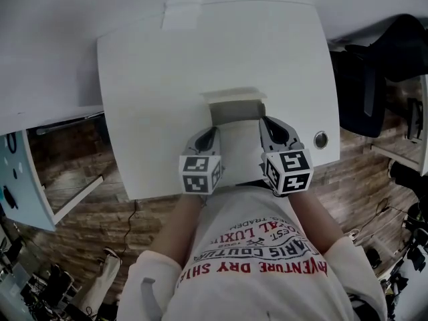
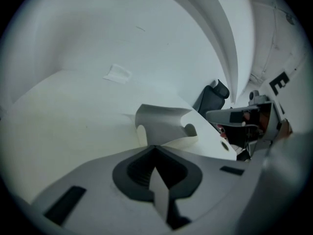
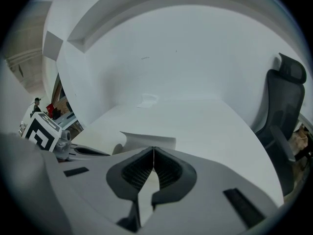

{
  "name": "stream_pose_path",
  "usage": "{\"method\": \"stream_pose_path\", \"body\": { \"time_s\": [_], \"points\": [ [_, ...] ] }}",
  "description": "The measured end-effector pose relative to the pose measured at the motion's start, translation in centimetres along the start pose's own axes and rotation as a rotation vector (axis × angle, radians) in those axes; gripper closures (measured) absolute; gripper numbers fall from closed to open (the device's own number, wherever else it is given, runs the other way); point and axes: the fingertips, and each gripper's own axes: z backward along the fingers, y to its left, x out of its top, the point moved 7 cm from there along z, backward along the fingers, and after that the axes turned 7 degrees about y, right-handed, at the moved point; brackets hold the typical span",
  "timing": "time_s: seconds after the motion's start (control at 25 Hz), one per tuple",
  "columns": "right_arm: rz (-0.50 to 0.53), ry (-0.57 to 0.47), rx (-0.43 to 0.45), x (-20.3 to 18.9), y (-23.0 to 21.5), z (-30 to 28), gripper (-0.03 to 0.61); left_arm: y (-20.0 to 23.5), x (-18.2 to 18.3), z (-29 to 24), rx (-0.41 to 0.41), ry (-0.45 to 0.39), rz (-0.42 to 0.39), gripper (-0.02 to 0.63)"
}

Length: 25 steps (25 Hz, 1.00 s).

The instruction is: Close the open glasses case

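Observation:
The open glasses case is white and lies on the white table close to its near edge. Its lid stands up at the far side. My left gripper rests by the case's left side and my right gripper by its right side, both shut with nothing held. In the left gripper view the case sits just beyond the touching jaw tips of the left gripper. In the right gripper view only the lid's edge shows over the shut jaws of the right gripper.
A pale paper patch lies at the table's far edge. A round cable hole sits near the front right corner. A black office chair stands to the right of the table. Wooden floor lies on both sides.

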Motion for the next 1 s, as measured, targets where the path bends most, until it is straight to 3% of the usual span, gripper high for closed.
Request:
{"method": "stream_pose_path", "body": {
  "time_s": [0.48,1.0],
  "points": [
    [0.042,-0.013,0.050,5.2,-0.8,-4.0,0.566,0.1,0.0,0.0,-0.015,-0.004,0.025,0.615],
    [-0.010,0.019,0.067,4.0,-0.7,-4.8,0.566,0.2,0.0,0.0,-0.013,-0.004,0.007,0.615]
  ]
}}
